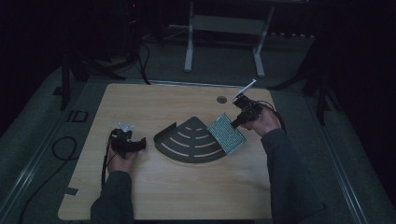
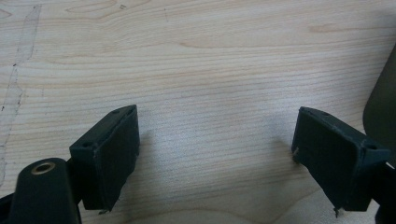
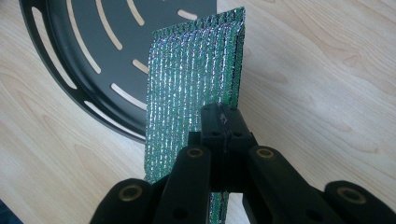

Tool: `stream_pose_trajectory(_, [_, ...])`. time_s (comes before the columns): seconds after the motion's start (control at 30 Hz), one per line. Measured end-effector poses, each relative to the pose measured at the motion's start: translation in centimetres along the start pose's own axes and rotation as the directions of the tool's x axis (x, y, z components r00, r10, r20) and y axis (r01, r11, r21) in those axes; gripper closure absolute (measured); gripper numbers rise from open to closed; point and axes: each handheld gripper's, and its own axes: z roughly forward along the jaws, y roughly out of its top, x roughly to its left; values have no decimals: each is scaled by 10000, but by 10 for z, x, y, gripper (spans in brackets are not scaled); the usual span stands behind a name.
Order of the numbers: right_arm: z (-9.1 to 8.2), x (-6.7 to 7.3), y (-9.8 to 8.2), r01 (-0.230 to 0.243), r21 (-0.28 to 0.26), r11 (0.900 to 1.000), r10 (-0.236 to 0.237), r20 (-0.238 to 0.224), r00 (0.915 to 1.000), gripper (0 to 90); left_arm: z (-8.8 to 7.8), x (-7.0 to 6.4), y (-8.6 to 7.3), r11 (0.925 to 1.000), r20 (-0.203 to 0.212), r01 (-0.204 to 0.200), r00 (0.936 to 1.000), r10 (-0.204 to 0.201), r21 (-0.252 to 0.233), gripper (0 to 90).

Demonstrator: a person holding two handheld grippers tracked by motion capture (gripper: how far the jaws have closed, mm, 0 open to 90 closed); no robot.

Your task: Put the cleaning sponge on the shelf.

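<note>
Right claw point(image 1: 239, 120), at about 2 o'clock on the light wooden table point(image 1: 187, 186), is clamped on the edge of a glittering green-silver mesh scouring pad point(image 1: 226, 134). The pad is held tilted above the 3 o'clock corner of a dark metal quarter-round slotted rack point(image 1: 189, 142). Left claw point(image 1: 135, 145), at 9 o'clock beside the rack, rests with jaws spread wide, nothing between them.
</note>
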Motion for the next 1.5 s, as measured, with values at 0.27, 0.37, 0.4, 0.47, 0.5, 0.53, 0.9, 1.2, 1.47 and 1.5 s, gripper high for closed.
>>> stream_pose_trajectory(0.27, [8,2,7,65,157,9999,-69,228,9997,899,0,0,0,10000,1,1,10000,-1,1,156])
stream_pose_trajectory(0.37, [10,1,10,43,161,9999,-46,207,9998,899,0,0,0,10000,-1,1,10000,-1,5,156])
stream_pose_trajectory(0.4, [11,1,11,41,165,9999,-45,215,9998,899,0,0,0,10000,2,1,10000,-1,4,156])
stream_pose_trajectory(0.47, [11,1,13,39,156,9999,-43,235,9997,899,0,0,0,10000,7,-4,10000,4,4,156])
stream_pose_trajectory(0.5, [12,2,14,68,158,9999,-72,240,9997,899,0,0,0,10000,8,-3,10000,3,4,156])
stream_pose_trajectory(0.53, [12,2,15,74,135,9999,-77,242,9997,899,0,0,0,10000,9,-7,10000,7,4,156])
stream_pose_trajectory(0.9, [20,10,28,289,73,9996,-290,166,9994,899,0,0,1,10000,8,-23,10000,23,26,156])
stream_pose_trajectory(1.2, [33,16,35,519,337,9981,-525,168,9985,899,0,0,1,10000,13,-29,10000,29,28,156])
stream_pose_trajectory(1.47, [42,21,36,722,546,9959,-731,135,9972,899,0,0,1,10000,14,-34,10000,34,36,156])
stream_pose_trajectory(1.5, [43,21,36,739,561,9957,-748,143,9971,899,1,0,1,10000,13,-37,10000,37,36,156])
